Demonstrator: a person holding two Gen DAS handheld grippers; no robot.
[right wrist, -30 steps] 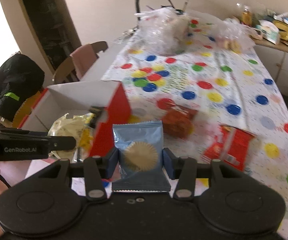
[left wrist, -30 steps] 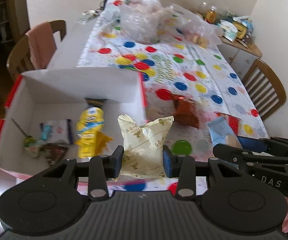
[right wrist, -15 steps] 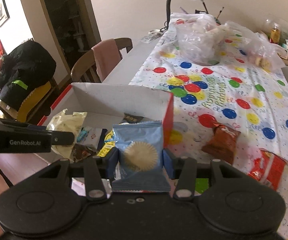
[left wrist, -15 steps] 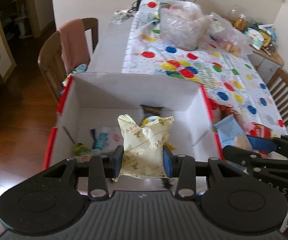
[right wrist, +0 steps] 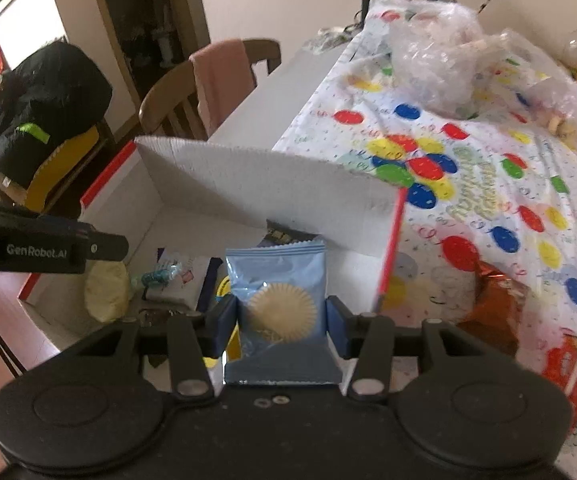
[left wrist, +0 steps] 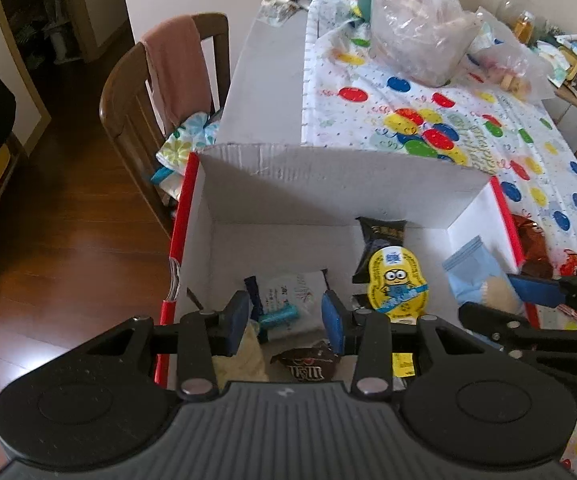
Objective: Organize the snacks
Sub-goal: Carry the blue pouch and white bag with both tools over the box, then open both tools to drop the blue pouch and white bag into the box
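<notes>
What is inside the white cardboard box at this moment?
In the white box: a yellow Minions pack, a black packet behind it, a brown M&M's bag, a white packet and a cream bag. The grippers hide the near floor.

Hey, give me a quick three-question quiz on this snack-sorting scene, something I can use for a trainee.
1. True or false: the right claw is shut on the light blue packet.
2. Where does the yellow Minion snack lie? A) inside the white box B) on the tablecloth C) on the floor
3. Fill in: a pink cloth hangs over the back of a ____.
Key: 1 true; 2 A; 3 chair.
</notes>
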